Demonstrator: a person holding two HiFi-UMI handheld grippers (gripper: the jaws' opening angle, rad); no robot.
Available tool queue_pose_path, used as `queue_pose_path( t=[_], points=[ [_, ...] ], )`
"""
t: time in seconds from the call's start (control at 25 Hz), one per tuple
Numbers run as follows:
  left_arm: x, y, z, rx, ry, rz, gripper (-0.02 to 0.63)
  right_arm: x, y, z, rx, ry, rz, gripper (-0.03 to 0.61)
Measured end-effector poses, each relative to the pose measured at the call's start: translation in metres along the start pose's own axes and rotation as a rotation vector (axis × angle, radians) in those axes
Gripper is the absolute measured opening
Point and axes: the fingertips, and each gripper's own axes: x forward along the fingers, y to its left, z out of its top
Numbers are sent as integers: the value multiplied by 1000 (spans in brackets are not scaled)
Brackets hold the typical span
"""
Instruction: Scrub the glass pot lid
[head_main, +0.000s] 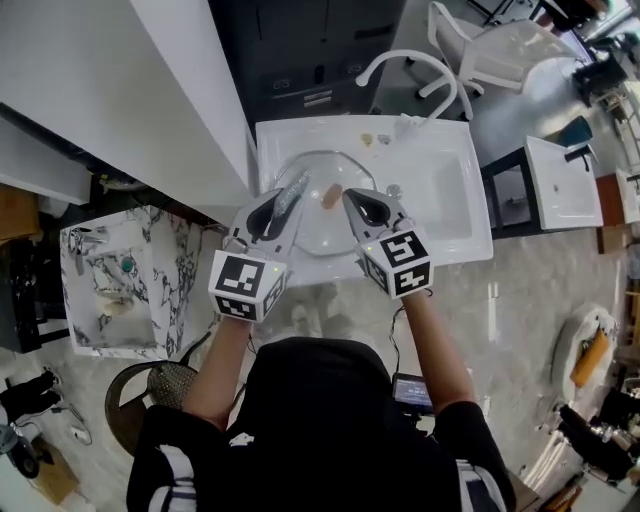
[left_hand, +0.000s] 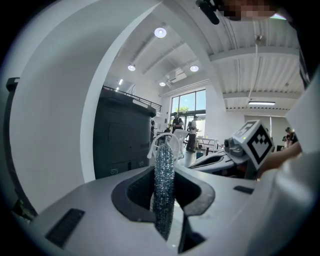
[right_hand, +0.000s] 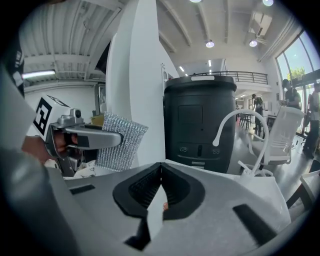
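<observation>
The glass pot lid (head_main: 312, 232) lies in the white sink (head_main: 452, 195), its tan knob (head_main: 331, 196) pointing up. My left gripper (head_main: 285, 200) hangs over the lid's left half, shut on a silver mesh scrub pad (head_main: 294, 188). The pad stands upright between the jaws (left_hand: 164, 195) and shows flat-on in the right gripper view (right_hand: 120, 142). My right gripper (head_main: 349, 196) is shut just right of the knob, and I see nothing between its pads (right_hand: 161, 167). A bit of the tan knob (right_hand: 164, 204) shows below the jaws.
A curved white faucet (head_main: 412, 72) rises at the sink's back edge. A white wall panel (head_main: 190, 90) borders the sink on the left, with a marble-patterned stand (head_main: 150, 240) beside it. A dark cabinet (right_hand: 199, 122) stands behind the sink, and white chairs sit further back.
</observation>
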Motion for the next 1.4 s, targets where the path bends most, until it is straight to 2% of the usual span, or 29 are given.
queue_pose_path(
  t=[0.52,0.84,1.08,1.2,1.4],
  points=[
    [29,14,-69,-35,122,53,78,38,-13,-83,-11,200,115,2],
    [47,22,-103,-59,171,79,78,55,-22,-140,-23,336,178,87],
    [46,26,-119,-116,179,112,78,68,-17,-181,-61,444,246,164],
    [41,27,-130,-114,208,129,78,76,-11,-199,-108,500,277,231],
    [34,26,-144,-89,226,127,78,86,-7,-214,-171,564,297,282]
  ],
)
